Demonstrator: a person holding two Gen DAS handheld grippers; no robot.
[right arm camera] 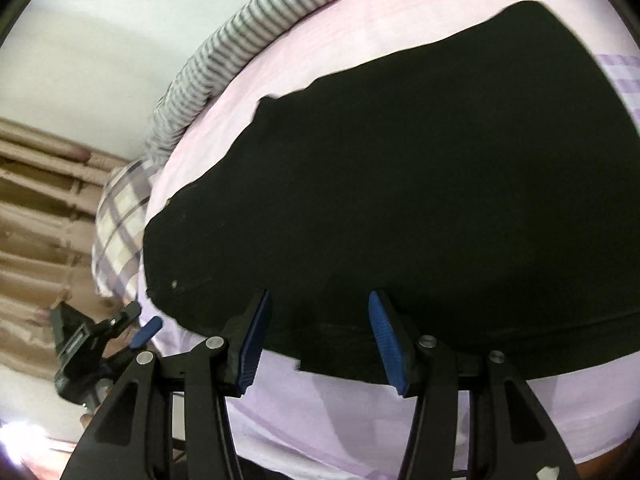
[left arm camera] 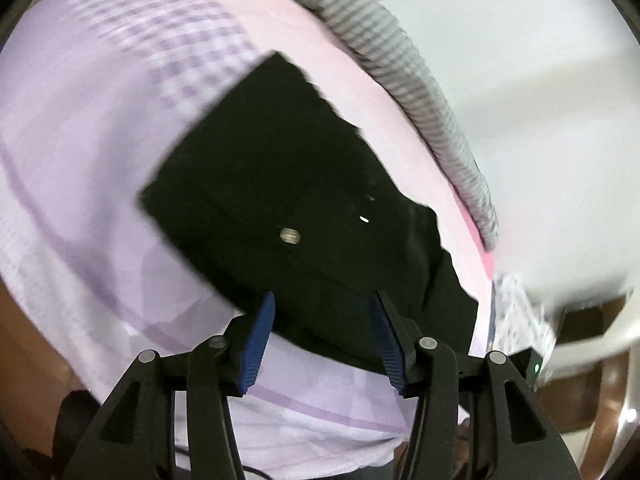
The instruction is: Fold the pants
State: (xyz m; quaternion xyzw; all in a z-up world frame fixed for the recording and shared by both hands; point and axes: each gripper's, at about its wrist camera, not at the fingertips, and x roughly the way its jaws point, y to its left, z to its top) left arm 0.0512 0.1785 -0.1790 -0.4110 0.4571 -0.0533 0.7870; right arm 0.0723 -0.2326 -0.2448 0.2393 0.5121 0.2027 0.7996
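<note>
Right wrist view: the right gripper [right arm camera: 318, 332], jaws apart and empty, hovers at the near edge of the black fabric pants [right arm camera: 400, 184], which run lengthwise away rightward; the left gripper [left arm camera: 322, 332], also parted, sits beside their buttoned waistband.

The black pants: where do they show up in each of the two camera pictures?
Left wrist view: black pants lie mid-picture, a metal button showing.
Right wrist view: pants fill the middle and right.
Shared landmark: the grey striped bedding along the bed's far edge.
</note>
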